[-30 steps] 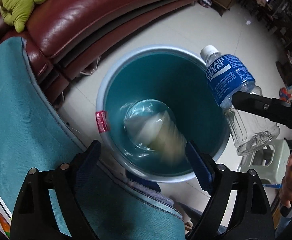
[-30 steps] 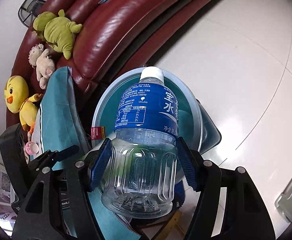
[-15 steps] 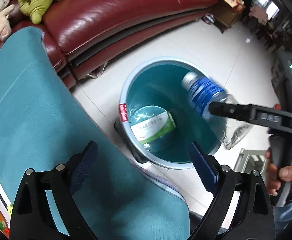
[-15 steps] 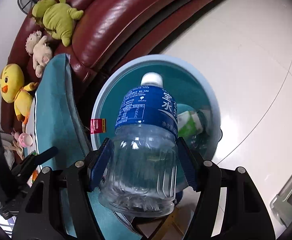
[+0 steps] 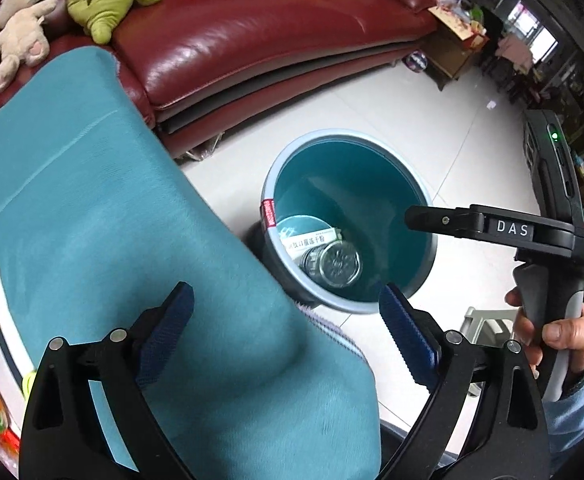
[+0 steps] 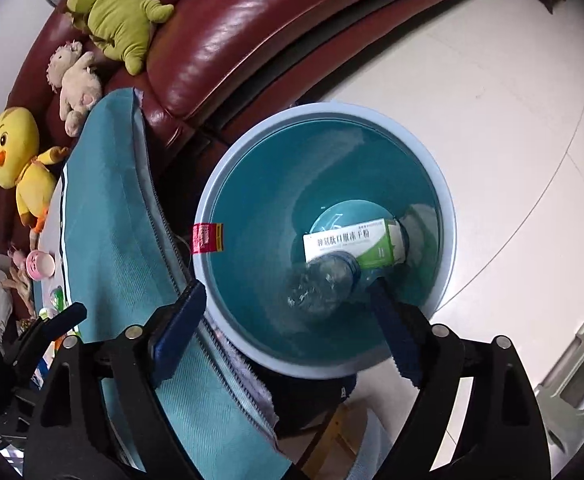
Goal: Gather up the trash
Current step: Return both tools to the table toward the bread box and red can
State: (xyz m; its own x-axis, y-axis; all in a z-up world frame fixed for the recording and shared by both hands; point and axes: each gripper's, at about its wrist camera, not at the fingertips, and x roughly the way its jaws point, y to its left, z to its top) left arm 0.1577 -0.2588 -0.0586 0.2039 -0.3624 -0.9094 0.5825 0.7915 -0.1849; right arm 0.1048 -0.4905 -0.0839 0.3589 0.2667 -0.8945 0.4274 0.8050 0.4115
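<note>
Our right gripper (image 6: 288,320) hangs over the teal bin (image 6: 252,344), jaws opening with nothing between them — the clear bottle (image 6: 324,284) lies inside the bin against a white-and-green carton (image 6: 352,242). Our left gripper (image 5: 288,332) stands wide apart and empty above the teal cloth (image 5: 112,220).

Pale tiled floor (image 6: 472,92) across the right of the frame, teal bin (image 6: 228,184) standing on it at centre, dark red sofa (image 6: 232,28) at upper left, grey stool (image 6: 580,376) at lower right.
</note>
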